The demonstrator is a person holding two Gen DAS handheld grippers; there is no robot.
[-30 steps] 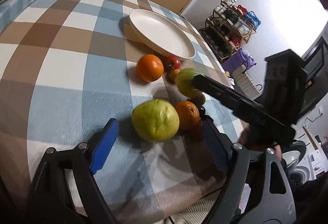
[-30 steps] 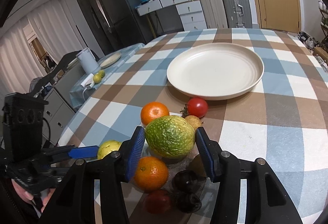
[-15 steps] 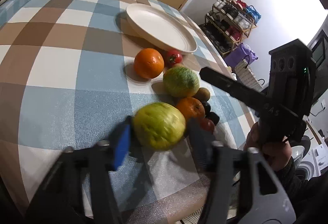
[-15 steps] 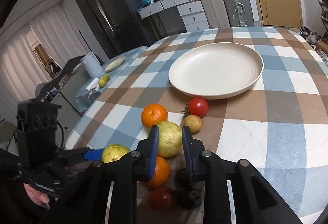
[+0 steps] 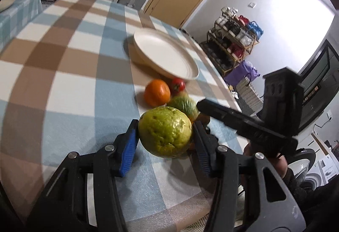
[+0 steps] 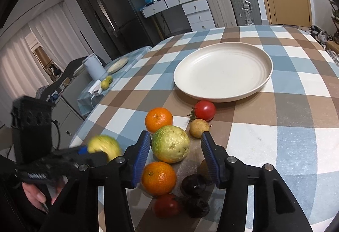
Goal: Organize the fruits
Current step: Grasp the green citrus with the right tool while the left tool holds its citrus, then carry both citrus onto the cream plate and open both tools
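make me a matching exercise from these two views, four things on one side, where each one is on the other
Things
1. yellow-green guava
2. green guava
3. white plate
4. red tomato

Places
A. empty, at the far side of the fruit
B. clamped in the left tool
C. just in front of the plate's near rim
D. between the pads of the right tool, not gripped

Pairs: 1-B, 2-D, 3-A, 4-C
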